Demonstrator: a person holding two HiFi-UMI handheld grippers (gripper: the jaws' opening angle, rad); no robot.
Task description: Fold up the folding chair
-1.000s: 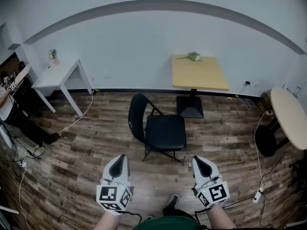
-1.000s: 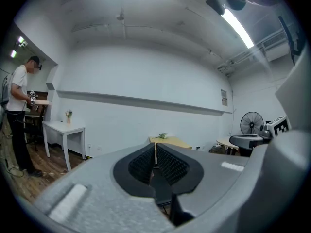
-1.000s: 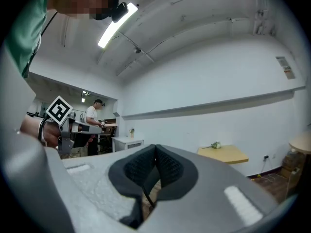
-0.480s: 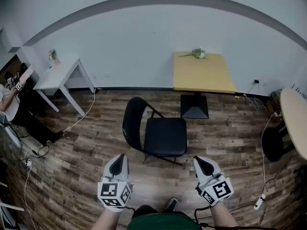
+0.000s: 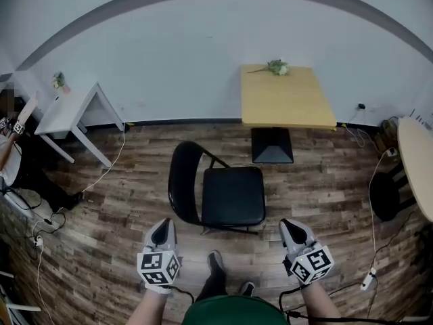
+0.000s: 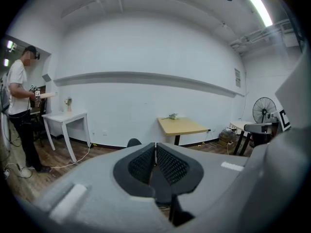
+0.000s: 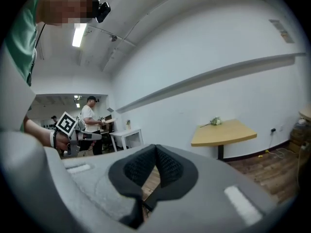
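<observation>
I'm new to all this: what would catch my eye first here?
A black folding chair stands open on the wood floor, at the centre of the head view. The left gripper and right gripper point toward it from the bottom edge, both shut and empty. Behind it, a yellow table with a flower sprig stands by the white wall.

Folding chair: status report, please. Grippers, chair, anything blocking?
Both shut, empty: left gripper, right gripper. The folding chair open, seat down, untouched, ahead of both. A yellow table behind it, apart.
</observation>
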